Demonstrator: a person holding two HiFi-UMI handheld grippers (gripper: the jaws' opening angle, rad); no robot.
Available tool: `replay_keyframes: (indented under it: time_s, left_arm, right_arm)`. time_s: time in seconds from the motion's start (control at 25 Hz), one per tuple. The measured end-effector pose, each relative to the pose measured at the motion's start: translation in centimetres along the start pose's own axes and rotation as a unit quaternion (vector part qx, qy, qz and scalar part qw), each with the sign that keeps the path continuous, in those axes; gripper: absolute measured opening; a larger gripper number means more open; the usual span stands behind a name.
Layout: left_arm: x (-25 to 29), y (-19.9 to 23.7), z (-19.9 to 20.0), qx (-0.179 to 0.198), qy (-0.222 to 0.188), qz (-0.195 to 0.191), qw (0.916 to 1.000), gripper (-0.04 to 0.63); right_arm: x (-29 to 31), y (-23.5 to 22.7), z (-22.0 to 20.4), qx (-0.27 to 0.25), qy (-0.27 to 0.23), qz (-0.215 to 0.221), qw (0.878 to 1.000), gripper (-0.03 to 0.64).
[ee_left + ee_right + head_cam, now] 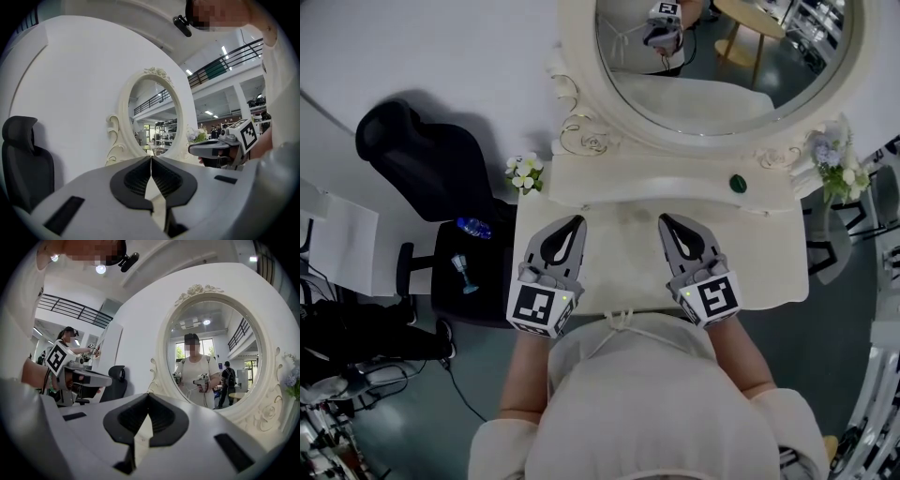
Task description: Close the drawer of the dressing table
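Observation:
The cream dressing table (pixel 623 234) with its oval mirror (pixel 712 56) stands in front of me. No drawer shows in any view; the table's front edge runs under my arms and body. My left gripper (pixel 578 221) hovers level over the left of the tabletop, jaws shut, nothing between them. Beside it, over the right of the tabletop, my right gripper (pixel 664 219) is also shut and empty. In the left gripper view the shut tips (pixel 151 157) point at the mirror (pixel 154 117). In the right gripper view the shut tips (pixel 148 394) face the mirror (pixel 211 357).
A small green object (pixel 738 183) lies on the raised shelf. White flowers (pixel 525 172) sit at the table's left corner, another bouquet (pixel 834 164) at the right. A black office chair (pixel 422 155) and a dark stool with a blue bottle (pixel 473 226) and a glass (pixel 464 272) stand to the left.

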State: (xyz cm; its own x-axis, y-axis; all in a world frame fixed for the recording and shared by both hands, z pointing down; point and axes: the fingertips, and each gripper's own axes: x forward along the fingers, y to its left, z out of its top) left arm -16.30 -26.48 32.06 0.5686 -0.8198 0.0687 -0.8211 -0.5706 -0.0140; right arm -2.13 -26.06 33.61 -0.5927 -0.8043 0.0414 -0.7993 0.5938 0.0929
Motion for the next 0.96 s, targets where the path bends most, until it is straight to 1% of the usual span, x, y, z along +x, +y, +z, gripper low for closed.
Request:
replay_keyframes:
  time_s: [0.16,0.36,0.6,0.96]
  left_arm:
    - [0.03,0.16,-0.97,0.002,0.016,0.001,0.9999,0.020]
    - [-0.14,0.19,-1.30,0.003,0.022,0.001,0.9998,0.020]
    - [-0.32,0.86,-1.12,0.004,0.022,0.007,0.9997,0.020]
    - [-0.24,0.75,-1.07,-0.001,0.025,0.005,0.9997,0.020]
  right_arm:
    - [0.51,0.04,0.04,0.013,0.000,-0.007,1.000,0.002]
    - [0.77,0.31,0.02,0.010,0.002,-0.007,1.000,0.002]
    - [1.02,-0.09,-0.19,0.020,0.009,-0.024,0.999,0.002]
    - [1.04,0.34,-0.47,0.015,0.013,-0.023,1.000,0.002]
